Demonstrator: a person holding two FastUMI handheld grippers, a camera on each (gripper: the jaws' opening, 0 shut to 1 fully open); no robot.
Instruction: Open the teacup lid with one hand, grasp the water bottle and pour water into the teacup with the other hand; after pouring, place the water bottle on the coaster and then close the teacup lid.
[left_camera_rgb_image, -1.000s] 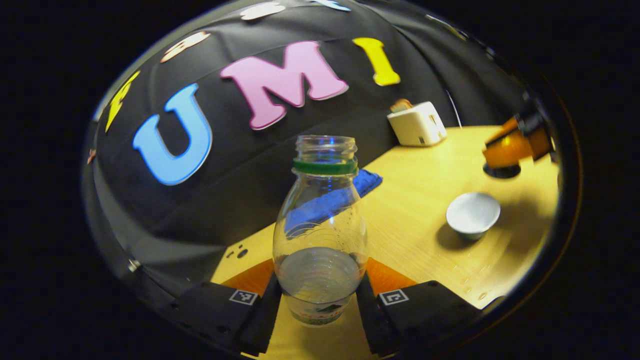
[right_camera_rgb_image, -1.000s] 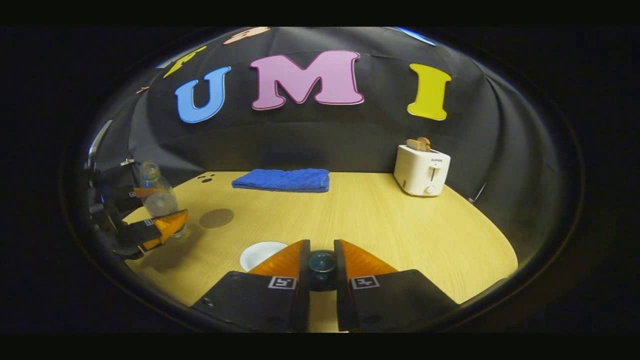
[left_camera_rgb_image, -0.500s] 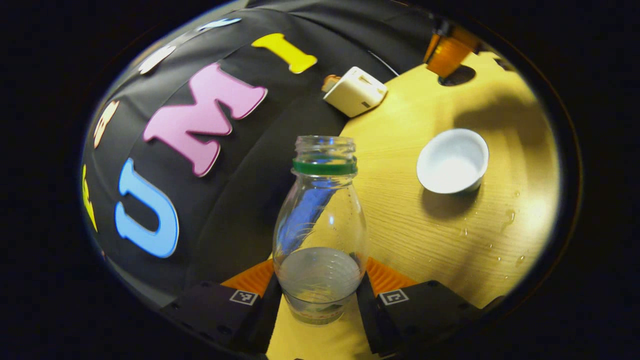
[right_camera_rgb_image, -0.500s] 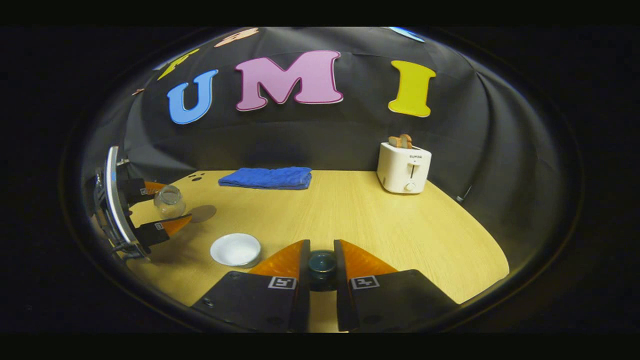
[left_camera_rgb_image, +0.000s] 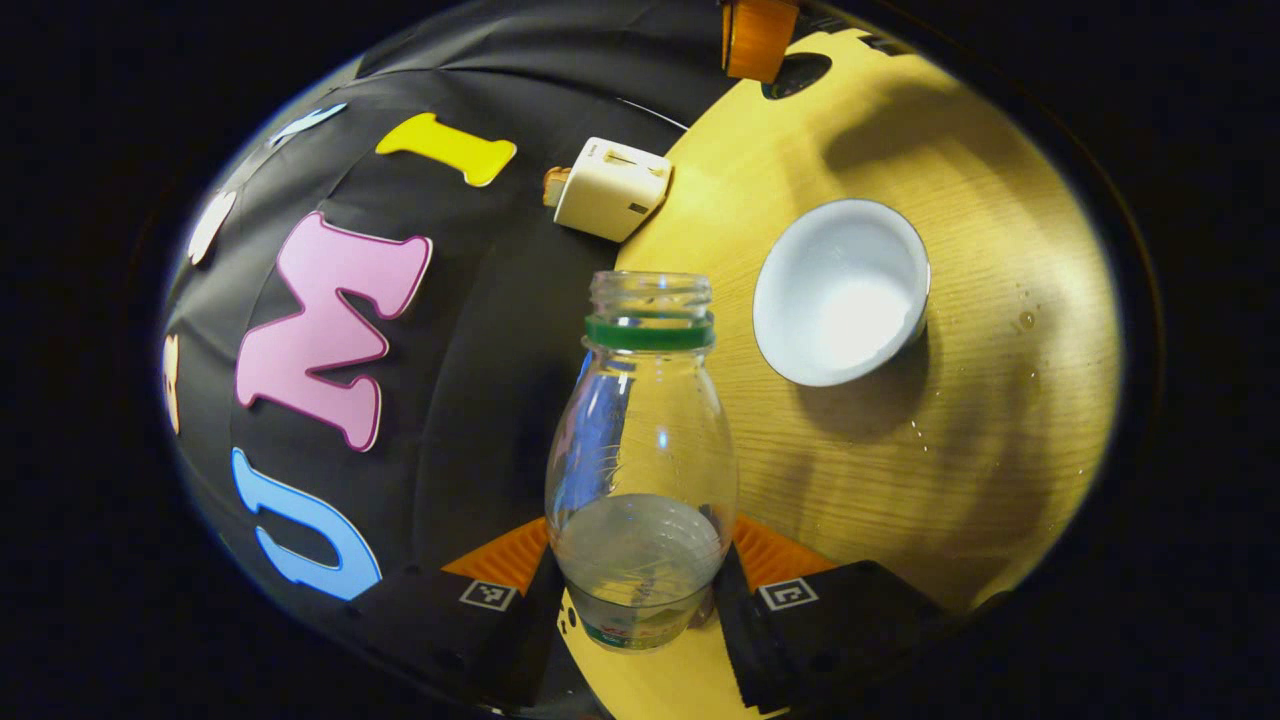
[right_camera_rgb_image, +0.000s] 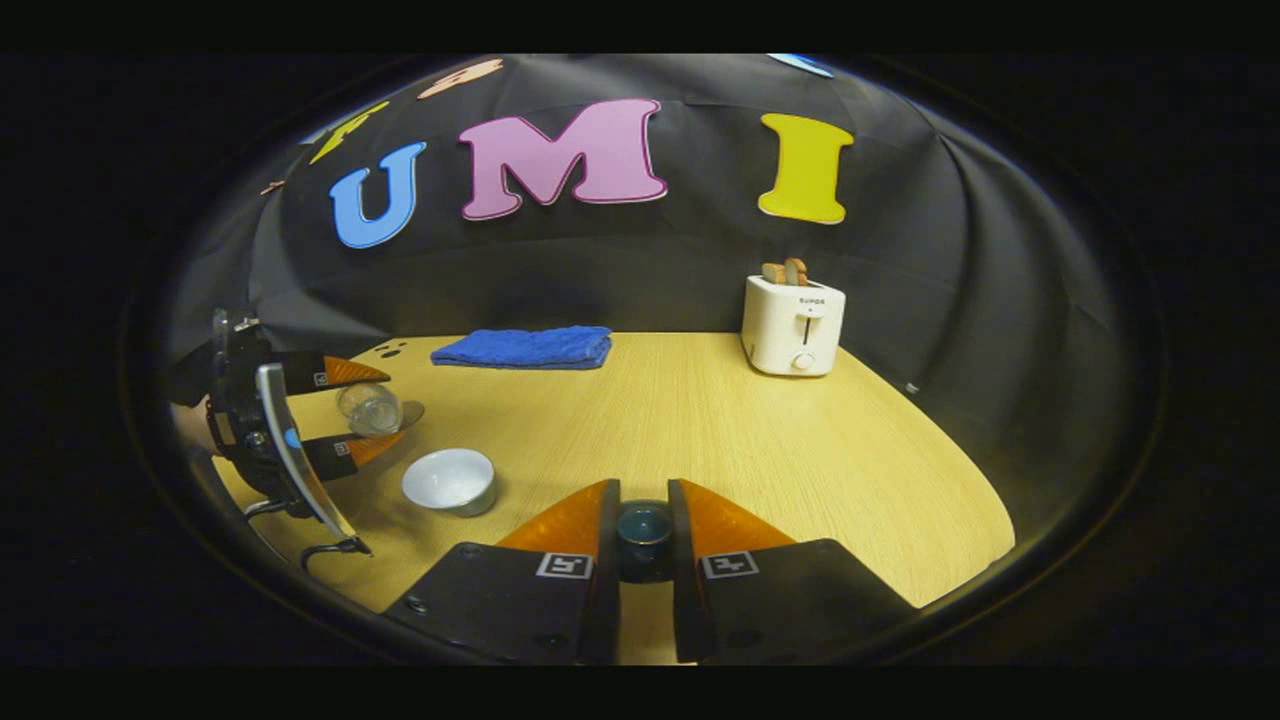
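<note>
My left claw clamps the uncapped water bottle, tipped toward the open white teacup at two o'clock of the bottle's mouth. My right claw pinches the dark lid knob, so the lid is off. I judge pouring is about to start; the coaster drop and re-lidding remain. Droplets spot the table. The toaster at one o'clock and blue towel at eleven sit far back; nothing blocks the cup
</note>
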